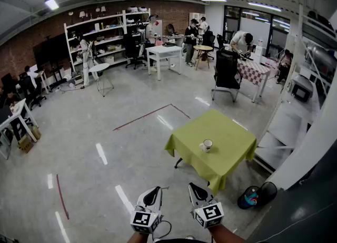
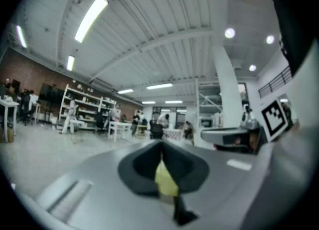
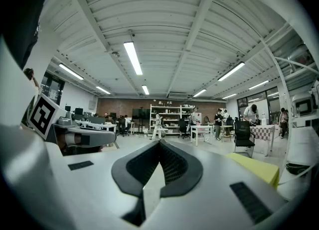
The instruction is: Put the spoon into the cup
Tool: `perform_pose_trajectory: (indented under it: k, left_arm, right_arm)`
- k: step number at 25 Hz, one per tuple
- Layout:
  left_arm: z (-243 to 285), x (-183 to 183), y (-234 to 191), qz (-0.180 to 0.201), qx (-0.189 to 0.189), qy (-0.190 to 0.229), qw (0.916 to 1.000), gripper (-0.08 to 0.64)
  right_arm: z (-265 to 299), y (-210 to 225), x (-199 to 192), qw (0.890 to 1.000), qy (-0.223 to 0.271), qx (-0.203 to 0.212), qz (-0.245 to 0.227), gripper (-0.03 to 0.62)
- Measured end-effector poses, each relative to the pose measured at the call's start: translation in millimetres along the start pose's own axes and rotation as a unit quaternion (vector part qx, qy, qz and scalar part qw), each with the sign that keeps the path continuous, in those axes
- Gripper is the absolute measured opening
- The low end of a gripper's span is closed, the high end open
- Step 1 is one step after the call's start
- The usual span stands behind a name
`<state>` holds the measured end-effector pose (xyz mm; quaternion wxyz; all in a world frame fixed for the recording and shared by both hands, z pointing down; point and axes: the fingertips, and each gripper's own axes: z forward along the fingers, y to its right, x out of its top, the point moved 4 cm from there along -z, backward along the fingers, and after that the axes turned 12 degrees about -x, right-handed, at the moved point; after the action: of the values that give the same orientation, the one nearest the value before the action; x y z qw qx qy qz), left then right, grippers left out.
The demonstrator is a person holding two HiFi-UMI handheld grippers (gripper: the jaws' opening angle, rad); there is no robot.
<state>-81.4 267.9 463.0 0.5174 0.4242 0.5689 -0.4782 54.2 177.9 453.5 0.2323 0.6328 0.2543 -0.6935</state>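
A white cup (image 1: pixel 208 144) stands near the middle of a table under a yellow-green cloth (image 1: pixel 231 147), a few steps ahead of me in the head view. Something small and pale (image 1: pixel 201 147) lies against the cup's left side; it is too small to tell whether it is the spoon. Both grippers are held low and level at the bottom of the view, well short of the table. My left gripper (image 1: pixel 153 192) (image 2: pixel 161 147) is shut with nothing in it. My right gripper (image 1: pixel 196 188) (image 3: pixel 159 144) has its jaws together and is empty too. The cloth's corner (image 3: pixel 255 167) shows in the right gripper view.
Polished grey floor with red tape lines (image 1: pixel 150 113) lies between me and the table. A dark round object (image 1: pixel 253 196) sits on the floor at the table's near right. A white structure (image 1: pixel 295 131) rises at the right. Farther back are a black chair (image 1: pixel 227 73), white tables (image 1: pixel 164 53), shelves and several people.
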Motion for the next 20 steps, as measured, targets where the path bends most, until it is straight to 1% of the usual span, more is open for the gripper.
perform_pose_trajectory:
  k: [3, 6, 9, 13, 16, 20]
  left_arm:
    - [-6.8, 5.3, -6.5, 0.001, 0.01, -0.012, 0.9999, 0.012]
    - [-11.4, 6.5, -12.1, 0.001, 0.005, -0.007, 1.0, 0.012]
    - [-15.8, 7.0, -15.2, -0.002, 0.009, -0.018, 0.9998, 0.012]
    - [-18.5, 8.0, -17.9, 0.001, 0.001, -0.006, 1.0, 0.012]
    - [-21.9, 3.3, -20.7, -0.002, -0.011, 0.003, 0.9999, 0.012]
    - [-28.0, -2.0, -30.6, -0.003, -0.021, 0.008, 0.9998, 0.012]
  right_arm:
    - [1.4, -8.3, 4.1, 1.0, 0.002, 0.001, -0.001, 0.006]
    - [4.1, -16.2, 7.4, 1.0, 0.003, 0.0, -0.003, 0.006]
    - [4.5, -19.7, 6.7, 1.0, 0.002, -0.003, -0.004, 0.006]
    - [5.0, -23.1, 5.9, 1.0, 0.009, -0.009, 0.009, 0.006]
    - [6.8, -30.8, 0.8, 1.0, 0.007, 0.002, 0.023, 0.006]
    - [7.7, -47.9, 0.8, 1.0, 0.008, 0.008, 0.015, 0.006]
